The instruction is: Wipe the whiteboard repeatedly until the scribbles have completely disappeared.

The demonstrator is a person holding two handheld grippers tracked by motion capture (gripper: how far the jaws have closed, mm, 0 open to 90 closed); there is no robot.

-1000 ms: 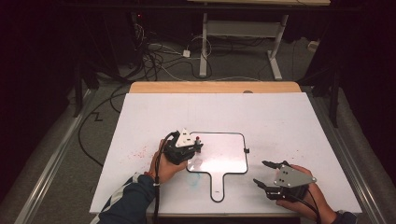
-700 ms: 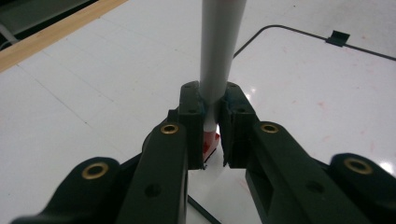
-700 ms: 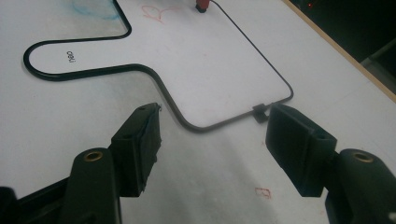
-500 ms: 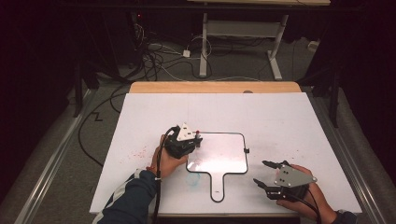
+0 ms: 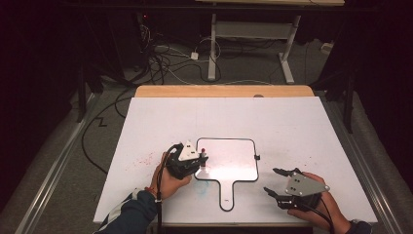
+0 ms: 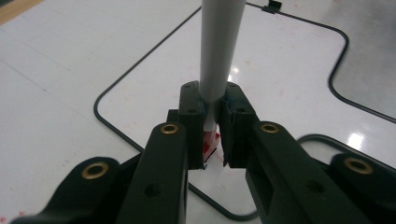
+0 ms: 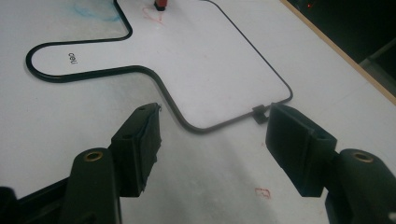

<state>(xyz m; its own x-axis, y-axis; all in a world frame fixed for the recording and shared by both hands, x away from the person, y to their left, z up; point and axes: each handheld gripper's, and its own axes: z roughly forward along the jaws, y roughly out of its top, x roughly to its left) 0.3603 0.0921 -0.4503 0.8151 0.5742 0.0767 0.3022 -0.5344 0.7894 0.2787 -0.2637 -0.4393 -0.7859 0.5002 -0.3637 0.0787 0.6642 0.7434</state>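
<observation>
Left gripper point(image 5: 200, 161): clamped on marker point(image 6: 218, 56), tip on whiteboard point(image 5: 234, 161) | right gripper point(image 5: 277, 181): jaws apart, beside whiteboard handle.

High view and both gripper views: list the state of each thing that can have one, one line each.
Left gripper: shut on the grey-barrelled marker, over the board's left part.
Grey-barrelled marker with red tip: uncapped, held upright, red tip down at the board.
Small white handheld whiteboard with black rim: flat on the table, faint red mark near the marker tip.
Right gripper: open, nothing between its jaws, beside the board's handle.
White table: faint red and blue smudges.
</observation>
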